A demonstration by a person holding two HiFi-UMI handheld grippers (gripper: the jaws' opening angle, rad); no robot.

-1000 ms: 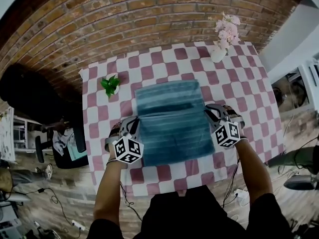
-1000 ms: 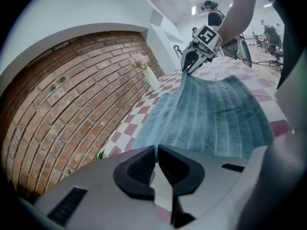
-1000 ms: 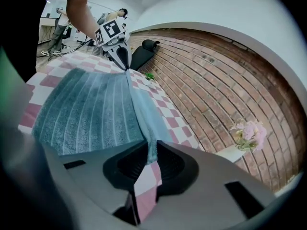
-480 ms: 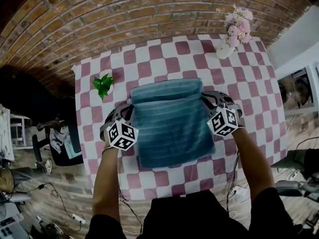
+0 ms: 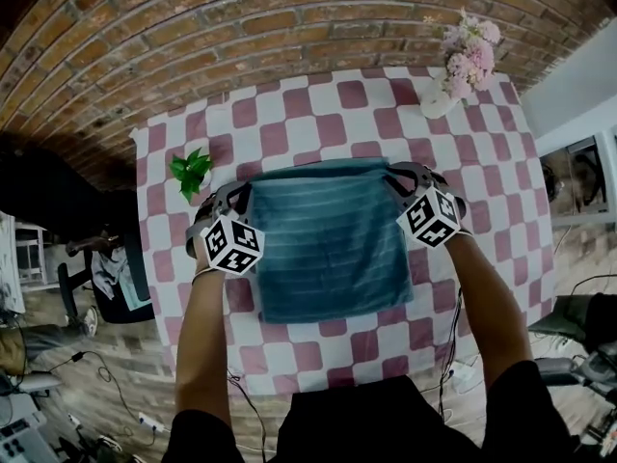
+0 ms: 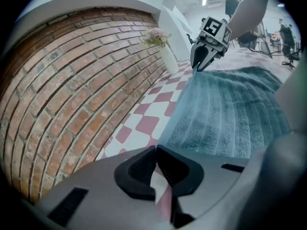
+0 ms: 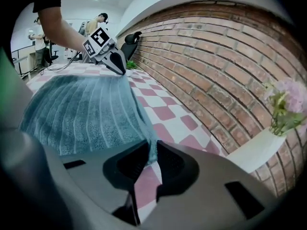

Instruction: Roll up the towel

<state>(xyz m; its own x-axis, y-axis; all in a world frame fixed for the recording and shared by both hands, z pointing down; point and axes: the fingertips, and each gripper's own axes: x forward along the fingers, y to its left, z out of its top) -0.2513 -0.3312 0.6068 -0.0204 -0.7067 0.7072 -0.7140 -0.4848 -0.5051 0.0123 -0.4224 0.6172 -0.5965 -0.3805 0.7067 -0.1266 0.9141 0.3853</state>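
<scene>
**While both grippers pinch its far corners, one towel spreads across the table**

Where the single teal striped towel (image 5: 328,249) lies mid-table, I hold its far edge stretched between my two grippers. My left gripper (image 5: 243,189) is closed tight on the far left corner. My right gripper (image 5: 391,173) is closed on the far right corner, with cloth showing between its jaws. The rest of the towel rests on the pink-and-white checked tablecloth (image 5: 318,114).

Counting outward, I see one towel, two grippers, one small green plant (image 5: 191,170) and one white vase (image 5: 439,102) of pink flowers. The plant sits near my left gripper, just off the towel's left side. The vase stands well apart at the far right corner.

Bare checks show on every side of the towel, widest beyond its far edge. A curved brick wall (image 5: 241,27) backs the table. Wood floor (image 5: 58,374) with cables and one office chair (image 5: 111,278) lies to the left.
</scene>
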